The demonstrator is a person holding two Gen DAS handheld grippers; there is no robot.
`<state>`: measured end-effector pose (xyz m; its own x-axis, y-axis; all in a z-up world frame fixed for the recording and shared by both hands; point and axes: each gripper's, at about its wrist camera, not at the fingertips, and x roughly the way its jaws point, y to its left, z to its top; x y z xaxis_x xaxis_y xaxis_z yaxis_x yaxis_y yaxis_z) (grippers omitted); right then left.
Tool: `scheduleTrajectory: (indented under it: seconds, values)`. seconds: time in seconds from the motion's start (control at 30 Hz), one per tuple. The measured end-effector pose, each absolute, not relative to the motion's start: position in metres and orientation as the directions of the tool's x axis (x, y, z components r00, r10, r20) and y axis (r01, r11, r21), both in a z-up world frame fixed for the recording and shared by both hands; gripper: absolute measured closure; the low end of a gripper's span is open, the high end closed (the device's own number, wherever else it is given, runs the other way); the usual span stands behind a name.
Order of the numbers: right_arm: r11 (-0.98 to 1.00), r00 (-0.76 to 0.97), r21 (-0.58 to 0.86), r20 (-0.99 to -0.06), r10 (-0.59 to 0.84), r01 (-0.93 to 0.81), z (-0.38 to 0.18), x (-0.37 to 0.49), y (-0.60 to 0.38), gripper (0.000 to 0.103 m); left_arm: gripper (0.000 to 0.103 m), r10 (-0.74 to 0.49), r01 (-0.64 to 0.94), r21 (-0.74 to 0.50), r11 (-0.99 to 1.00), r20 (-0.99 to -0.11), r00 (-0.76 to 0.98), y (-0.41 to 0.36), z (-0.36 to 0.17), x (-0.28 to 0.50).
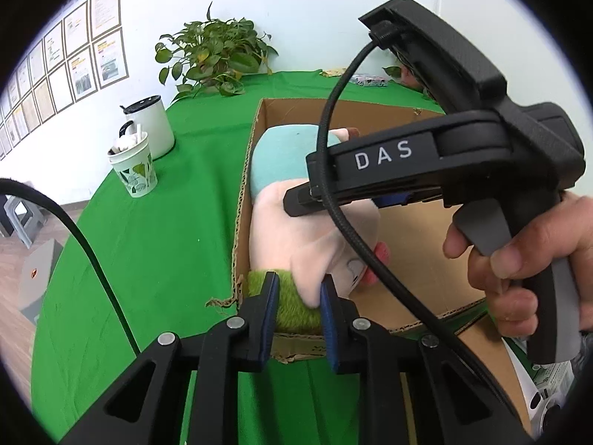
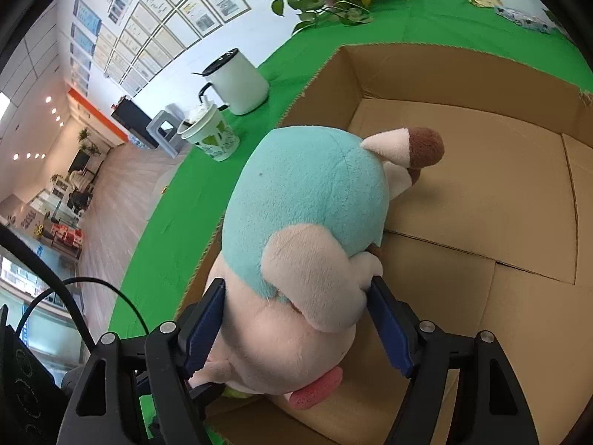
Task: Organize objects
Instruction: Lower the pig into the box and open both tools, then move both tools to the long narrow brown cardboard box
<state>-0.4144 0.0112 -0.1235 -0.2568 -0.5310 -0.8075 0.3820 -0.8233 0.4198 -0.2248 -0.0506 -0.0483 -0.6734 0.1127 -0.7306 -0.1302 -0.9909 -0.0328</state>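
Note:
A plush toy (image 2: 307, 222) with a teal body, cream limbs and a green furry tuft lies in an open cardboard box (image 2: 481, 193) on the green table. My left gripper (image 1: 298, 296) is shut on the toy's green tuft (image 1: 292, 307) at the box's near left corner. My right gripper (image 2: 296, 319) is shut around the toy's cream body from above; it also shows in the left wrist view (image 1: 296, 200), held by a hand (image 1: 519, 259). The toy's body (image 1: 315, 222) lies along the box's left wall.
A paper cup (image 1: 135, 170) and a white lidded mug (image 1: 152, 126) stand left of the box. A potted plant (image 1: 215, 55) sits at the back. Small packets (image 2: 522, 15) lie at the far right. The table's left edge drops to the floor.

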Motion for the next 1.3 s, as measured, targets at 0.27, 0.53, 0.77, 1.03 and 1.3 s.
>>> scheduleTrajectory:
  seconds: [0.27,0.53,0.77,1.03,1.3]
  values:
    - [-0.826,-0.272,0.432,-0.799,-0.536,0.361,-0.124,-0.415,0.015,0.015,0.079,0.139,-0.133,-0.064,-0.989,-0.695,-0.706,-0.058,-0.031,-0.204]
    - [-0.870,-0.452,0.413,-0.743,-0.493,0.270,-0.072,-0.383,0.063,0.000,0.023,0.073,-0.068,-0.030,-0.997,-0.561,-0.825,-0.061,0.004,-0.156]
    - [-0.940,-0.582,0.297,-0.740,-0.337,0.167,-0.043,-0.318,0.134,0.000,0.023,0.064,-0.053,-0.037,-0.998,-0.532,-0.844,-0.051,0.026,-0.134]
    - [-0.978,-0.680,0.085,-0.708,-0.192,0.188,-0.027,-0.238,0.154,0.001,0.023,0.032,-0.007,-0.055,-0.998,-0.480,-0.877,-0.019,0.040,-0.118]
    - [-0.981,-0.724,0.008,-0.673,-0.150,0.196,-0.017,-0.193,0.162,0.014,0.022,0.034,-0.024,-0.028,-0.999,-0.462,-0.886,0.002,0.044,-0.101]
